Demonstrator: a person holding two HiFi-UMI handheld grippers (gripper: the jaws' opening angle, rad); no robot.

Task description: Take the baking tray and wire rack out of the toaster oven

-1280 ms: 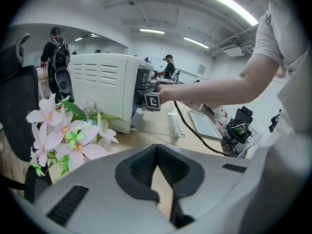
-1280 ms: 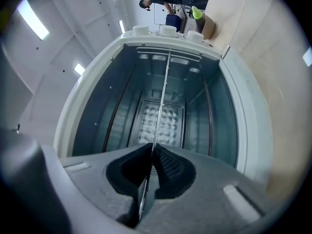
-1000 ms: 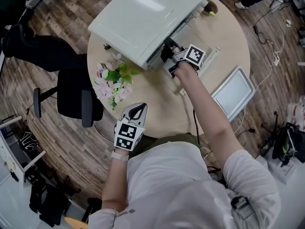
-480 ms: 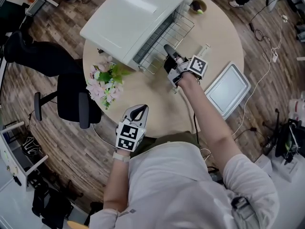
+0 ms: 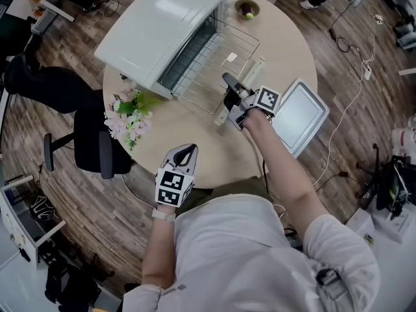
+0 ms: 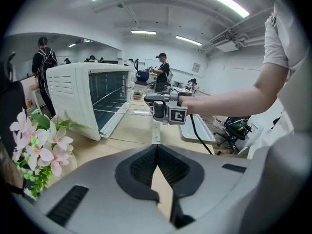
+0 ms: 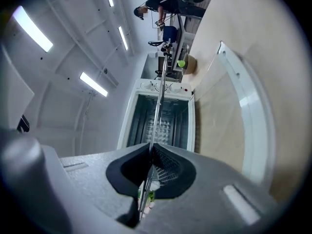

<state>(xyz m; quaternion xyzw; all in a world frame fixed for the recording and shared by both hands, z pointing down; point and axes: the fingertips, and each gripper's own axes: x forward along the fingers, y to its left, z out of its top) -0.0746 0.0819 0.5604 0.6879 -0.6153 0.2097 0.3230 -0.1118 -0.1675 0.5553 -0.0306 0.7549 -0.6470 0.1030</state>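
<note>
The white toaster oven [image 5: 162, 31] stands at the table's far left with its door [image 5: 250, 77] open. The wire rack [image 5: 211, 60] sticks well out of it, its far edge at the oven's mouth. My right gripper [image 5: 227, 82] is shut on the rack's front edge. In the right gripper view the thin wire [image 7: 157, 106] runs between the closed pads of that gripper [image 7: 152, 147]. The grey baking tray [image 5: 298, 116] lies on the table to the right. My left gripper [image 5: 185, 156] hovers at the table's near edge, shut and empty [image 6: 157, 152].
Pink artificial flowers [image 5: 127, 116] lie left of the rack beside the oven. A small bowl with a green ball [image 5: 247, 8] sits at the far edge. An office chair [image 5: 91, 151] stands left of the round table [image 5: 214, 148]. People stand in the background [image 6: 163, 72].
My right gripper has drawn the wire rack out of the oven toward the near right. The rack went from barely showing to mostly outside. The left gripper stays near the table's near edge.
</note>
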